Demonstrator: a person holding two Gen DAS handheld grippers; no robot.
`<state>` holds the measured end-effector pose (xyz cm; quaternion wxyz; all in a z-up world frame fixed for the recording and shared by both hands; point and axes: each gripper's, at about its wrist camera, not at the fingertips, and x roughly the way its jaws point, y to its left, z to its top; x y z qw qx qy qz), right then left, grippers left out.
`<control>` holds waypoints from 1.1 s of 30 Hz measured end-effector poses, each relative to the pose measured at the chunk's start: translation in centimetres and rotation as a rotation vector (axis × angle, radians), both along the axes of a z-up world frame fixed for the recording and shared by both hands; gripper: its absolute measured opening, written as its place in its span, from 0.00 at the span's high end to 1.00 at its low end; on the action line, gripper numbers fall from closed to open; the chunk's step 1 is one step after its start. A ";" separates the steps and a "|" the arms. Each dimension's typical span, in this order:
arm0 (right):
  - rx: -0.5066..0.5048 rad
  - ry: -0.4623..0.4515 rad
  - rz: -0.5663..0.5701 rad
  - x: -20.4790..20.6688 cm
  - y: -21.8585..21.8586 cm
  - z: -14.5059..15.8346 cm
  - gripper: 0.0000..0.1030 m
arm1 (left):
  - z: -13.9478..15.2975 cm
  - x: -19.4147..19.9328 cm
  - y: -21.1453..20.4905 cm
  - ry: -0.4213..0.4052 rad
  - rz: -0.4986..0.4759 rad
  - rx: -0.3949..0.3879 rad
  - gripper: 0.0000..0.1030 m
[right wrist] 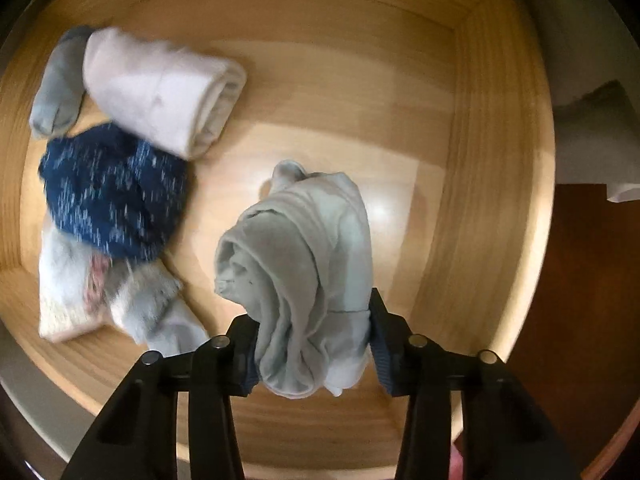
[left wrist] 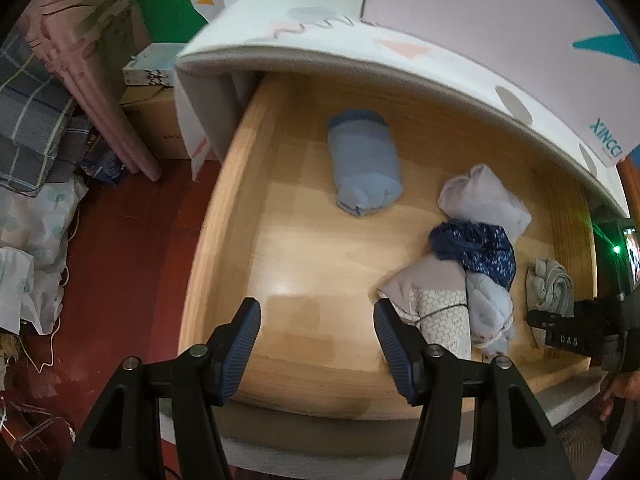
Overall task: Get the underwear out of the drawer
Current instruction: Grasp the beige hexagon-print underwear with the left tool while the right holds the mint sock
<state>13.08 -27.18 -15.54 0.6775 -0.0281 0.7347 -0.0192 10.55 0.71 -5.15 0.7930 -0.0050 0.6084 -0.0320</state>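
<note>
**Right gripper clamps grey underwear over open drawer**

Nearest the lens, the left gripper (left wrist: 318, 334) hangs over the front of the wooden drawer (left wrist: 224, 216) with its blue-padded fingers (left wrist: 240, 344) spread wide and nothing between them. Left of the drawer, red floor (left wrist: 120, 260) runs beneath a pink curtain (left wrist: 80, 60) and a heap of bedding (left wrist: 32, 128) (checked and pale prints). Inside the drawer, a blue roll (left wrist: 364, 164) lies alone toward the back. Farther right sits a cluster of garments: a pale roll (left wrist: 484, 196), a navy speckled piece (left wrist: 476, 246) touching it, and two light rolls (left wrist: 448, 304) at the front, just beside the left gripper's right finger. A patterned foam mat (left wrist: 400, 60) overhangs the drawer's back edge.

At the far right of the left wrist view, the grey underwear (left wrist: 548, 288) shows beside the black body of the right gripper (left wrist: 568, 332). From the right wrist view, the right gripper (right wrist: 314, 344) is closed on the grey underwear (right wrist: 296, 264), the bundle bulging forward between the fingers; whether it touches the drawer bottom (right wrist: 340, 100) cannot be told. To its left in that view lie the pale roll (right wrist: 160, 88) and the navy piece (right wrist: 112, 192), both blurred.
</note>
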 end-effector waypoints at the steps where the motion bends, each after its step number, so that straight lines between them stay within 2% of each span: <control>1: -0.009 0.007 0.015 -0.4 -0.1 -0.1 0.61 | -0.2 0.0 -0.1 0.012 -0.007 -0.005 0.41; 4: 0.012 0.034 0.016 -1.1 -0.4 -0.2 0.62 | -0.8 0.2 -0.3 0.052 -0.021 -0.032 0.41; 8: 0.035 0.026 0.009 -1.1 -1.2 -0.1 0.62 | -1.6 0.5 -0.4 0.104 -0.037 -0.072 0.41; 13: 0.036 0.009 -0.008 -1.2 -1.2 -0.1 0.62 | -2.0 0.7 -1.4 0.140 -0.060 -0.061 0.41; 18: 0.054 -0.004 -0.013 -1.7 -0.3 0.5 0.62 | -2.4 1.1 -3.1 0.205 -0.035 -0.170 0.41; 25: 0.075 -0.018 -0.024 -2.3 -1.2 1.6 0.62 | -4.1 1.7 -6.3 0.279 -0.038 -0.200 0.41; 28: 0.089 -0.026 -0.033 -2.3 -2.1 2.1 0.62 | -5.0 2.2 -7.2 0.301 -0.024 -0.196 0.41; 33: 0.100 -0.033 -0.038 -2.5 -2.4 2.8 0.61 | -7.1 2.8 -8.5 0.350 -0.028 -0.109 0.41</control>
